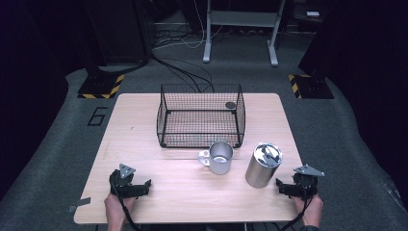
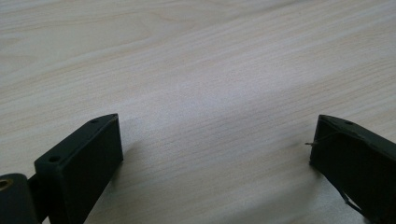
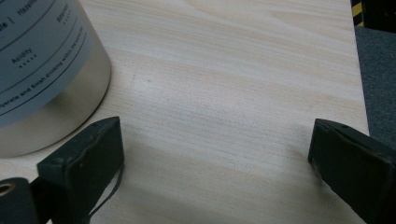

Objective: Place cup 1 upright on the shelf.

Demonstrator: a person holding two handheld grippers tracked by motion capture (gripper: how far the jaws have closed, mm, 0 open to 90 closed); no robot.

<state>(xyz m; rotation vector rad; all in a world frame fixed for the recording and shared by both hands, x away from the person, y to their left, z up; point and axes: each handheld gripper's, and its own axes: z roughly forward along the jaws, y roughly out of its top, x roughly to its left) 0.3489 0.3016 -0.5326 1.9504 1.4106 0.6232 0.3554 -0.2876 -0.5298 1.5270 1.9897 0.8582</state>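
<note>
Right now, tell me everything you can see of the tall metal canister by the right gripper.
The canister is a tall brushed-metal cylinder standing upright on the wooden table, right of the mug and apart from it. Its shiny lid is on, with a clasp or handle lying across the top. A pale label wraps its side, printed with thin lines and small words, one reading "Acidity". The right gripper rests open just beside its base; whether a jaw touches it, I cannot tell.

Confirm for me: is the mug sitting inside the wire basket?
No, the mug stands on the bare table just in front of the wire basket, beside the steel canister.
</note>
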